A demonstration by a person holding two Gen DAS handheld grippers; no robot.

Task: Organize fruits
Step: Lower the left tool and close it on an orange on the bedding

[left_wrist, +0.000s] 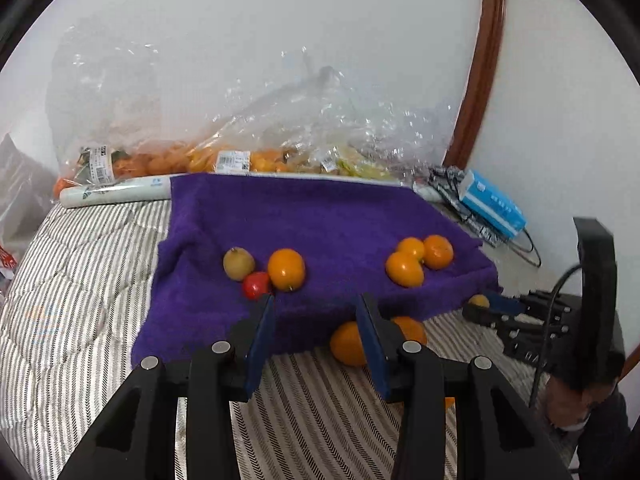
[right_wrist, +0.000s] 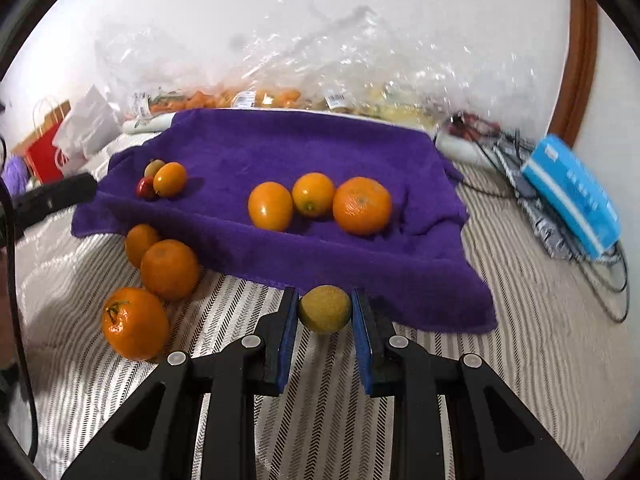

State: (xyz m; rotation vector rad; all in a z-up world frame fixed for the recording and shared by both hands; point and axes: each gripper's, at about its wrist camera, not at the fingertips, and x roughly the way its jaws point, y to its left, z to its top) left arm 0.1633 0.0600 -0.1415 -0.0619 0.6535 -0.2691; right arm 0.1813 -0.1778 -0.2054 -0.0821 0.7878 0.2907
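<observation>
right gripper clamped, it seems, on yellow-green fruit over the striped bed, before purple towel | light, firm, round, slippery: grip widest middle | left gripper apart, empty

The towel is deep purple, spread over bedding striped grey and white in a herringbone weave. Glossy orange citrus sits on it; at its ten o'clock lie a small red fruit and an olive-green one. The kiwi is dull yellow-brown, between royal-blue pads on the black right gripper. At three o'clock, a sky-blue tissue pack with white bands.
</observation>
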